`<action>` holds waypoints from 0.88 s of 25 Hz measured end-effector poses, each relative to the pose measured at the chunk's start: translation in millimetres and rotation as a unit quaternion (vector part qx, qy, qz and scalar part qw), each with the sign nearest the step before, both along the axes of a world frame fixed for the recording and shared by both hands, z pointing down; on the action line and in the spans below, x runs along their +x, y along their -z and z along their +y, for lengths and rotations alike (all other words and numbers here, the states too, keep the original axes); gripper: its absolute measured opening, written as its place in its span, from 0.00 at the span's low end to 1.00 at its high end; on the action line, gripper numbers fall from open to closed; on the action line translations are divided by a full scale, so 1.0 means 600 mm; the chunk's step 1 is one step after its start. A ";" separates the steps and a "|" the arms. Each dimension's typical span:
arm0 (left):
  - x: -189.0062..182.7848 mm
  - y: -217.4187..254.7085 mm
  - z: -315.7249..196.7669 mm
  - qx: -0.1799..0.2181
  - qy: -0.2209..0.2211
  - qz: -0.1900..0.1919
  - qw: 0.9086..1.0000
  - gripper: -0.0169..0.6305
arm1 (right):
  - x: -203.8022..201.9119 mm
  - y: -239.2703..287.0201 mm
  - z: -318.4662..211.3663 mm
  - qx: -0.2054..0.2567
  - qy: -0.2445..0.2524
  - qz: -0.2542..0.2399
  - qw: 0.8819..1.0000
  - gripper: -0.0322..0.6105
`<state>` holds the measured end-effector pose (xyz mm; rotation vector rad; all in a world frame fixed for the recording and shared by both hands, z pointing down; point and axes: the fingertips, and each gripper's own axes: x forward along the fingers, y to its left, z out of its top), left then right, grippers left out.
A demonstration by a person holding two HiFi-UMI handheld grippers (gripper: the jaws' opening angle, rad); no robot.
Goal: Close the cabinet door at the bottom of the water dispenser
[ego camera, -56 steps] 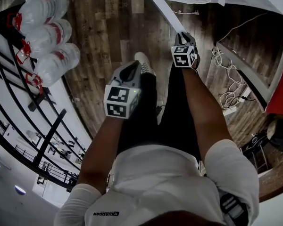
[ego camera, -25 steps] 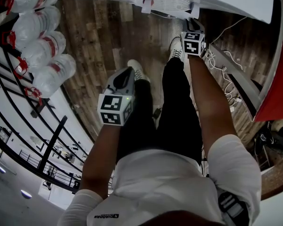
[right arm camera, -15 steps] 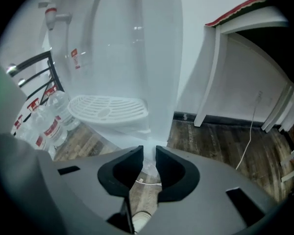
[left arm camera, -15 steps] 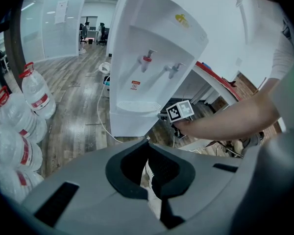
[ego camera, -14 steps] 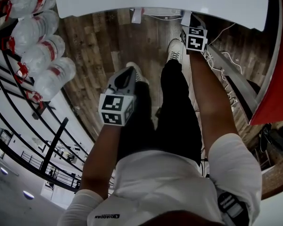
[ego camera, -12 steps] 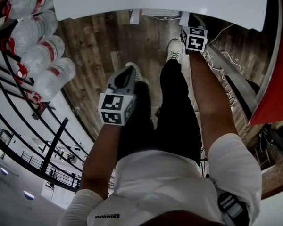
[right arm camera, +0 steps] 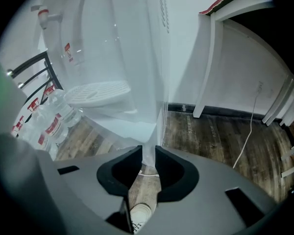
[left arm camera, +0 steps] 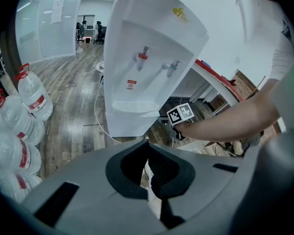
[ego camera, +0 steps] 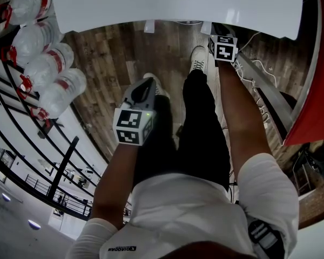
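The white water dispenser [ego camera: 175,4] fills the top of the head view, and its taps and drip tray [left arm camera: 134,106] show in the left gripper view. My right gripper [ego camera: 218,32] is low at the dispenser's front right corner. In the right gripper view the cabinet door [right arm camera: 132,129] and its right edge stand straight ahead of my right gripper [right arm camera: 148,153], whose jaws leave only a narrow slit. I cannot tell whether the door is flush. My left gripper [ego camera: 147,86] hangs back over the person's left leg, shut and holding nothing; in its own view my left gripper [left arm camera: 148,166] points at the dispenser.
Several large water bottles [ego camera: 54,69] lie by a black railing on the left. White cables [ego camera: 259,99] trail over the wood floor on the right beside a white table leg [right arm camera: 206,62]. The person's shoes [ego camera: 197,58] stand close in front of the dispenser.
The door, which stood swung out with the right gripper at its free edge, has come in against the dispenser. The right gripper went forward with it. The left gripper barely moved.
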<state>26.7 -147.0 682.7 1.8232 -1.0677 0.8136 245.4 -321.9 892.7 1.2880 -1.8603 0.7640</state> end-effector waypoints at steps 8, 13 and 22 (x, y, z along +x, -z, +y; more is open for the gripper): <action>-0.010 -0.008 0.000 -0.003 0.005 -0.010 1.000 0.02 | -0.011 0.002 -0.028 0.014 0.031 0.015 0.999 0.16; -0.011 -0.007 0.006 -0.005 0.009 -0.012 1.000 0.02 | -0.010 0.006 -0.050 0.022 0.047 0.022 0.998 0.16; -0.005 0.004 0.004 0.005 0.025 -0.006 1.000 0.02 | -0.006 0.009 -0.051 0.015 0.070 0.037 0.997 0.16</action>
